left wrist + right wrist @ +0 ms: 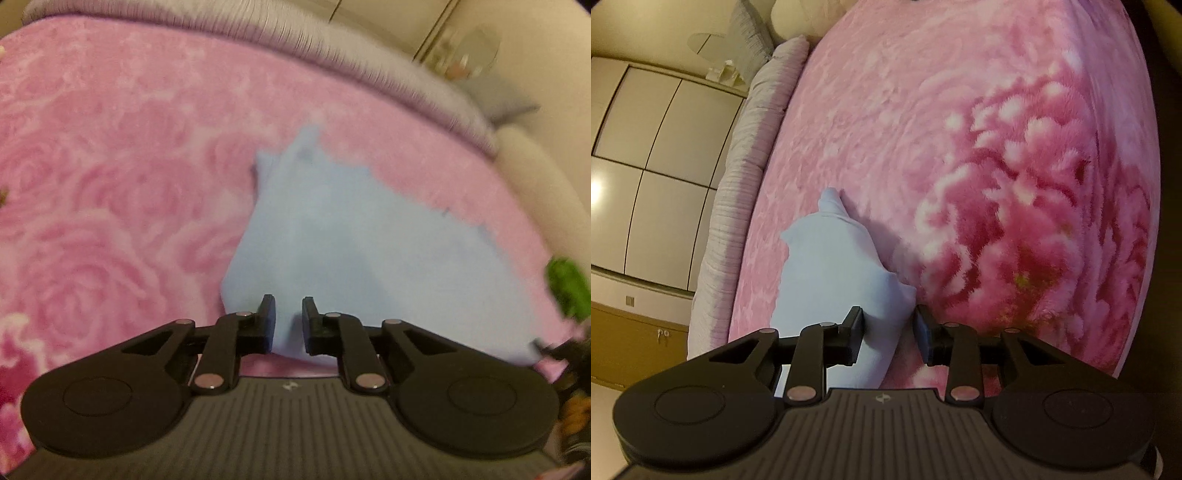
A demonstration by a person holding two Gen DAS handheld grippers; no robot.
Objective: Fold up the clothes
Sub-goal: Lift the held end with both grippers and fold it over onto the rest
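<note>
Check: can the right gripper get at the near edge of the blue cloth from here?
Probably yes. The right gripper has its jaws apart with the blue cloth already between them on the pink blanket; nothing blocks it.

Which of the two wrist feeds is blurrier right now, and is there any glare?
Left wrist view: the light blue garment and pink floral blanket are smeared by motion blur, while the left claw stays sharp. Right wrist view: crisper, the blanket's pile is visible; a bright light reflection glares on the wardrobe doors. Both views curve strongly at the edges.
</note>
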